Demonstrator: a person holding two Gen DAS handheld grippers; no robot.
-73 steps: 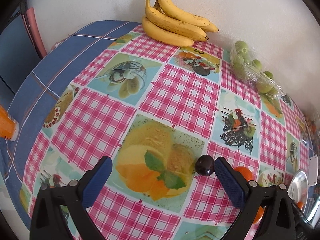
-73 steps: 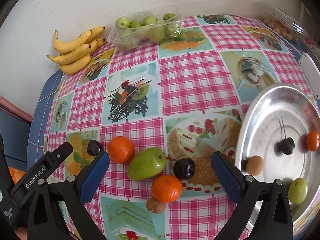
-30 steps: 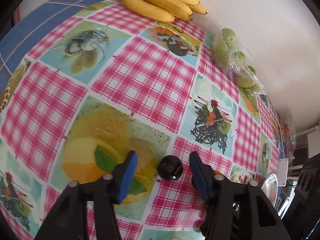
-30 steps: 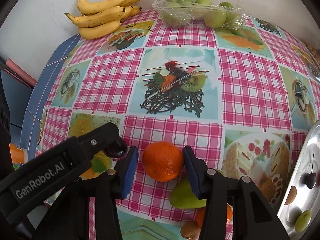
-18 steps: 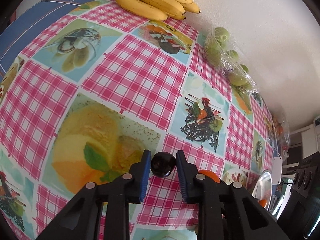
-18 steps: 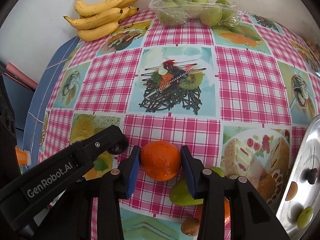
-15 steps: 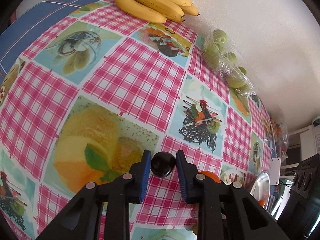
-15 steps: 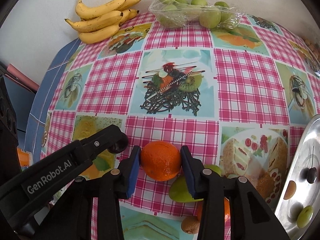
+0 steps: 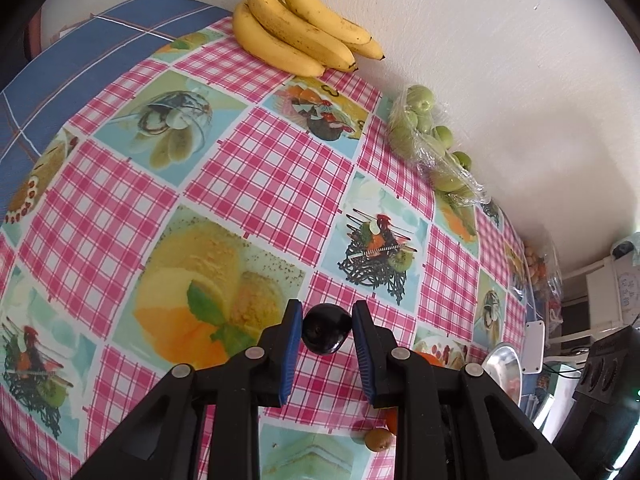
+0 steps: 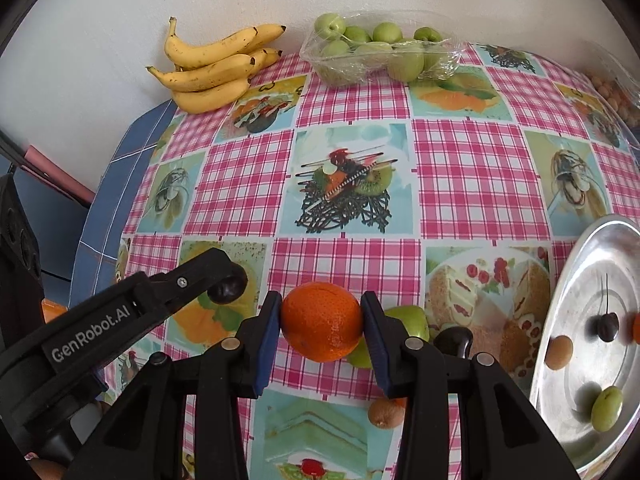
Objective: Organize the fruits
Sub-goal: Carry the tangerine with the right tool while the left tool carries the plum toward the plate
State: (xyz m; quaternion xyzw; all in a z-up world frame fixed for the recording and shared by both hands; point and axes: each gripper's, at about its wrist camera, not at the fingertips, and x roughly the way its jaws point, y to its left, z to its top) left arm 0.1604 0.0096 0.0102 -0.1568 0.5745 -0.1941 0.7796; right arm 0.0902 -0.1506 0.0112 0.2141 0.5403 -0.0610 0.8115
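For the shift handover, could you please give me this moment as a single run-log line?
left gripper: shut on dark plum | right gripper: shut on orange | metal tray: holds several small fruits

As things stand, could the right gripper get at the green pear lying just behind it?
Probably not yet. The right gripper is shut on an orange, so its jaws are full. The green pear lies just past the right-side finger, mostly hidden behind it; the orange would have to go first, likely onto the metal tray.
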